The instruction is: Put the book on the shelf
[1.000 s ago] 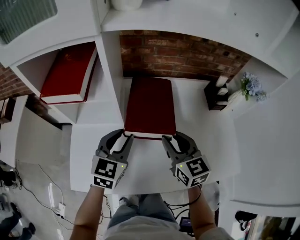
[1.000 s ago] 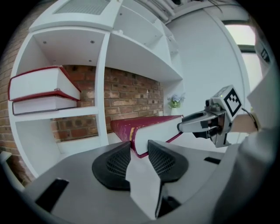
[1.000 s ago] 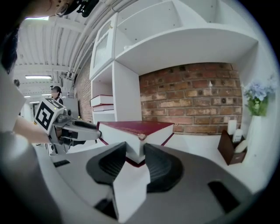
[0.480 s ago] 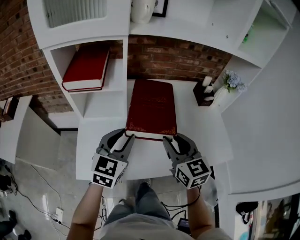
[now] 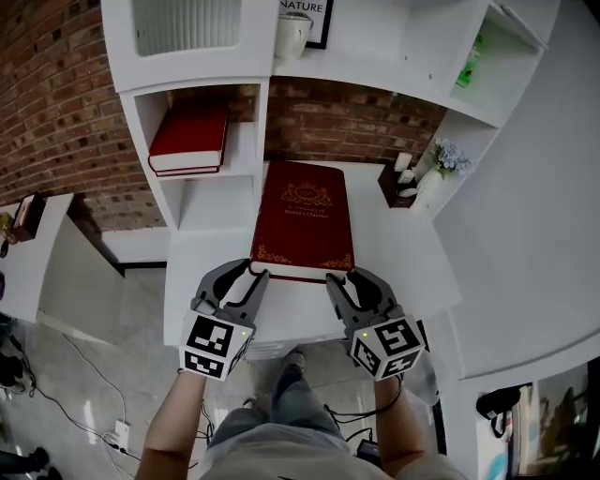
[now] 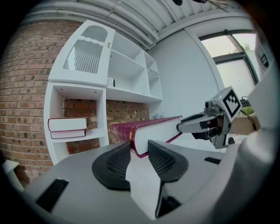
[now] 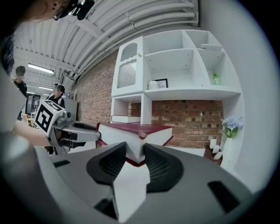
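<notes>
The left gripper point(image 5: 246, 277) and right gripper point(image 5: 345, 278) each clamp a near corner of the red hardcover book point(image 5: 302, 220), sharing its weight to hold it level above the white desk point(image 5: 398, 258), spine towards the shelf cubby point(image 5: 246, 141) at the left.

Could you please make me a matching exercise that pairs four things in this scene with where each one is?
Things:
1. large red book
2. smaller red book
3. flowers
4. framed picture

Places:
A. on the upper shelf, beside the white mug
B. gripped at its near corners by the left gripper and the right gripper
C. lying in the left cubby
D. at the back right of the desk

Pairs: 1-B, 2-C, 3-D, 4-A
</notes>
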`<state>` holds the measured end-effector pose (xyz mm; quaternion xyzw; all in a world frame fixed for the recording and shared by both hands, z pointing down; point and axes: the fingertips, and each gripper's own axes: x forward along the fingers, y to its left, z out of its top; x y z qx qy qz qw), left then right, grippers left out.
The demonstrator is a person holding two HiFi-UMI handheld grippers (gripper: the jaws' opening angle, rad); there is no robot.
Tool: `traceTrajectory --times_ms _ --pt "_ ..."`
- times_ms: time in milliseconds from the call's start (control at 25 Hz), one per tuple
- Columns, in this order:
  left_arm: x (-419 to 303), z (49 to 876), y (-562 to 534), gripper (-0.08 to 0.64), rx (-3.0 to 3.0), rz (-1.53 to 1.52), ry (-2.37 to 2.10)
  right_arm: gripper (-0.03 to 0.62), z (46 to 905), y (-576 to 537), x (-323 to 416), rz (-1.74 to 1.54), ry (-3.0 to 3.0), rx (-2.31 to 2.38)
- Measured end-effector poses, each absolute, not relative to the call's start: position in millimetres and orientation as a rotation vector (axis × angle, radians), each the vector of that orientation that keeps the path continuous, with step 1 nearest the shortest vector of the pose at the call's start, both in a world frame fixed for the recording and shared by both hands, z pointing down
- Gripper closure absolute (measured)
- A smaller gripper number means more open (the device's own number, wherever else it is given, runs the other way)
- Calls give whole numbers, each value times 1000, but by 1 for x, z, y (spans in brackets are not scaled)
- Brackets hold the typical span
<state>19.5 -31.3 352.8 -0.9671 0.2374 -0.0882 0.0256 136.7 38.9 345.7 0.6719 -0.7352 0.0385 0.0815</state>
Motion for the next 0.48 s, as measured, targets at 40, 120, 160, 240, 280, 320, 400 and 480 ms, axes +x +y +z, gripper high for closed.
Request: traceTrajectory --times_ms 40,120,160,240,280,320,400,480 --pt "14 350 -29 426 -2987 -264 740 454 343 41 132 107 -2202 2007" --pt "4 345 -25 425 -2979 -246 758 454 338 44 122 92 -2215 2001" --pt "-2 342 -23 426 -2974 -238 768 454 335 45 117 83 -2222 1997" --pt "-13 337 -21 426 -2962 -219 789 454 330 45 107 65 -2238 1986" --pt "-18 333 -20 426 -2955 -210 801 454 327 45 102 55 -2247 1979" --pt "-24 330 -20 426 -2948 -201 813 454 324 44 97 46 -2257 1972" --pt "-35 323 -19 426 -2933 -180 838 455 317 43 87 24 -2278 1959" --pt "-45 315 -19 426 -2918 -157 863 456 309 41 78 1 -2298 1946"
